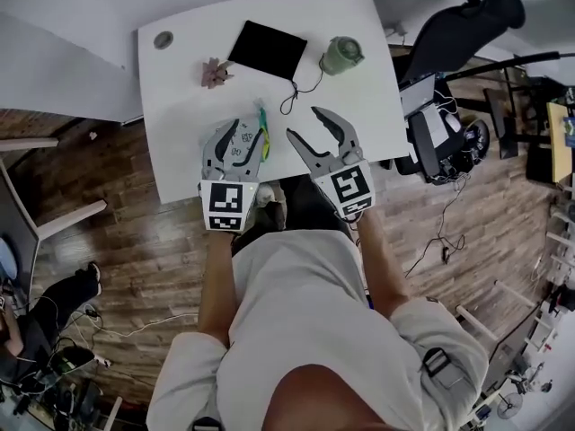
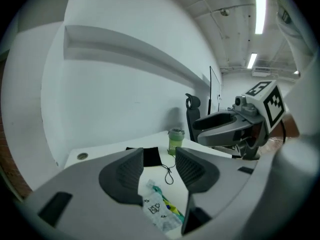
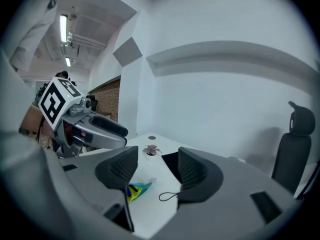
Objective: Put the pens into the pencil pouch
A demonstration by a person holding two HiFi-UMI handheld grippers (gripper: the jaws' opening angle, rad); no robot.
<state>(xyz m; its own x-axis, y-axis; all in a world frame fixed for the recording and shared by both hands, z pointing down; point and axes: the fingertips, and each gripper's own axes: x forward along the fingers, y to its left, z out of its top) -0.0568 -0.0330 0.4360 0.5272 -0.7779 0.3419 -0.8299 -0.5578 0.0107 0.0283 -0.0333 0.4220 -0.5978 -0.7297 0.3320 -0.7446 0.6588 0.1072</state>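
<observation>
A clear printed pencil pouch [image 1: 262, 138] with green and yellow pens inside lies on the white table [image 1: 180, 142] near its front edge. It shows below the jaws in the left gripper view [image 2: 161, 210] and in the right gripper view [image 3: 136, 190]. My left gripper [image 1: 241, 136] hangs above the table just left of the pouch, open, with nothing between its fingers [image 2: 159, 166]. My right gripper [image 1: 305, 124] is held up to the right of the pouch, also open and empty [image 3: 157, 166]. Neither touches the pouch.
A flat black pouch [image 1: 268, 48] with a thin looped cord [image 1: 292, 97] lies at the table's far side. A green cup [image 1: 341, 55] stands to its right, a small pinkish object [image 1: 214, 73] to its left. A black office chair [image 1: 467, 21] stands right of the table.
</observation>
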